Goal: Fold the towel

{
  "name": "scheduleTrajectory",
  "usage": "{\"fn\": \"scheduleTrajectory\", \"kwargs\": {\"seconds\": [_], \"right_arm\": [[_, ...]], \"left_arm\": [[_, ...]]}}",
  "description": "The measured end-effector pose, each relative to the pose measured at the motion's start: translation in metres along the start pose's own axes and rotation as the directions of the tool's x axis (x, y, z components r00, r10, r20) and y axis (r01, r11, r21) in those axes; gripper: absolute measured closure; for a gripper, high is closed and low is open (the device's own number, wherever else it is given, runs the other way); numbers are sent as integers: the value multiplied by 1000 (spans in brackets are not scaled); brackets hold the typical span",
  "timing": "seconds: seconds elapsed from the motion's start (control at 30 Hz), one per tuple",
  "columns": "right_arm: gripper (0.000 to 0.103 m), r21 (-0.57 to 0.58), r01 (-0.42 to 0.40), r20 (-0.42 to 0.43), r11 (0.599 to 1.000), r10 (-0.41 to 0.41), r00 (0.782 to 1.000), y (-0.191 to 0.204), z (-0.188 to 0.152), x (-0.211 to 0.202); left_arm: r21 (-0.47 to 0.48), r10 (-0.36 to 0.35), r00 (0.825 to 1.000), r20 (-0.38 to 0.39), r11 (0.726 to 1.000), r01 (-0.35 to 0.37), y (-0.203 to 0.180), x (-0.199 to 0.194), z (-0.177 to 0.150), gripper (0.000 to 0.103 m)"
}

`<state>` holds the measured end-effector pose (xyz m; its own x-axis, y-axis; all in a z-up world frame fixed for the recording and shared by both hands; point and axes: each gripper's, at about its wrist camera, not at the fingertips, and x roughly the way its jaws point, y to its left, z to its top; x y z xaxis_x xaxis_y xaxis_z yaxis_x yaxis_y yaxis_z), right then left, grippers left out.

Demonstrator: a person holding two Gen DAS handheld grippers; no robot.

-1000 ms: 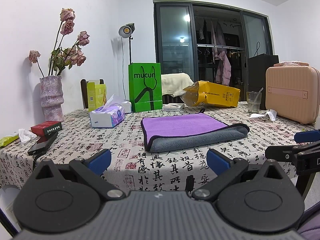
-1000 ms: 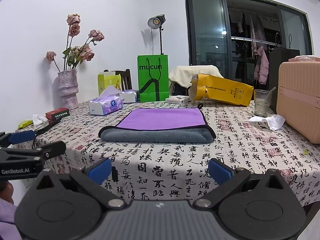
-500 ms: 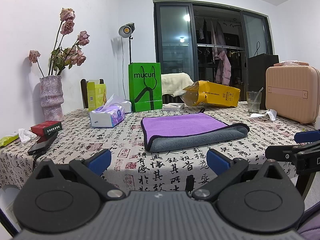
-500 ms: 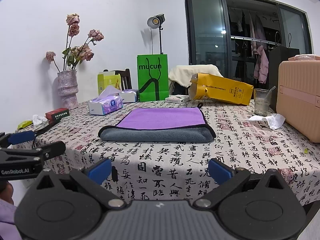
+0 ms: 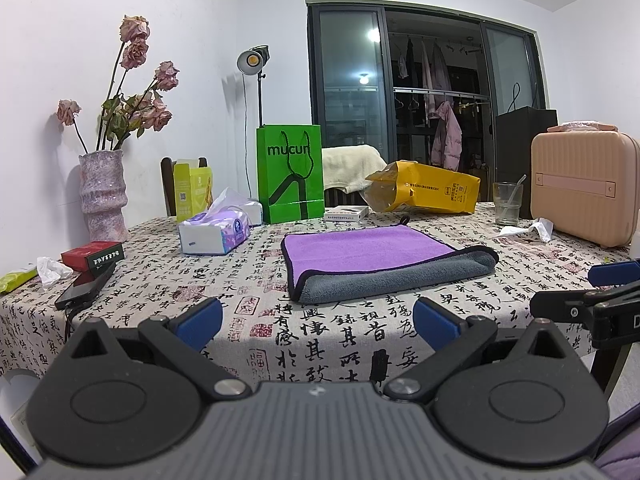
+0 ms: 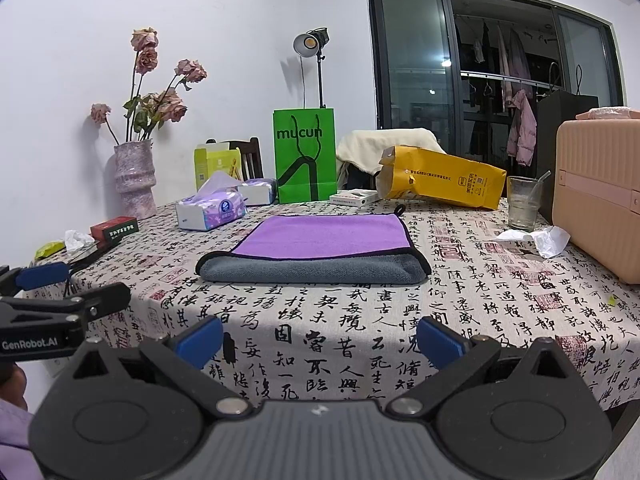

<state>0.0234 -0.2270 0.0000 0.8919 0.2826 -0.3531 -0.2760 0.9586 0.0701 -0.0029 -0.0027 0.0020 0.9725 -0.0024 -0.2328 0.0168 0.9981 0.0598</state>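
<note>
Your towel [image 5: 368, 258] lies flat mid-table, already doubled once (purple up, grey fold facing you), well ahead of both tongs. Its long axis runs left-right. Left gripper [image 5: 316, 316] and right gripper [image 6: 320, 338] both gape wide, empty, off the near table edge [image 6: 360, 360]. The towel sits right of your left gripper, roughly centred before your right.

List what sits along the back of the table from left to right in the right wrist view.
Vase → yellow-green carton → green bag → yellow bag → glass → pink case.
</note>
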Motion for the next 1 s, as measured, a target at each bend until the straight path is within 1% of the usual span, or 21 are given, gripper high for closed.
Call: {"fn": "scheduleTrajectory", "kwargs": {"seconds": [0.4, 0.53, 0.63, 0.73, 0.83, 1.0], "right_arm": [[0, 8, 1, -5, 1000, -1, 1000, -3, -2, 3], [0, -21, 12, 1, 1000, -12, 1000, 0, -3, 4], [0, -62, -1, 27, 998, 2, 1000, 3, -5, 9], [0, -78, 10, 24, 997, -9, 1000, 5, -7, 18], [0, -54, 1, 17, 999, 0, 1000, -1, -7, 27], [0, -19, -7, -6, 1000, 7, 1000, -17, -7, 45]], "left_arm": [[4, -5, 1000, -9, 1000, 5, -4, 1, -3, 0], [32, -4, 1000, -5, 999, 4, -5, 8, -3, 0], [59, 6, 1000, 7, 998, -7, -4, 15, -2, 0], [44, 1, 1000, -11, 999, -1, -2, 25, -3, 0], [33, -4, 999, -37, 999, 5, -3, 36, -5, 0], [44, 6, 997, -72, 999, -3, -6, 52, -6, 0]]}}
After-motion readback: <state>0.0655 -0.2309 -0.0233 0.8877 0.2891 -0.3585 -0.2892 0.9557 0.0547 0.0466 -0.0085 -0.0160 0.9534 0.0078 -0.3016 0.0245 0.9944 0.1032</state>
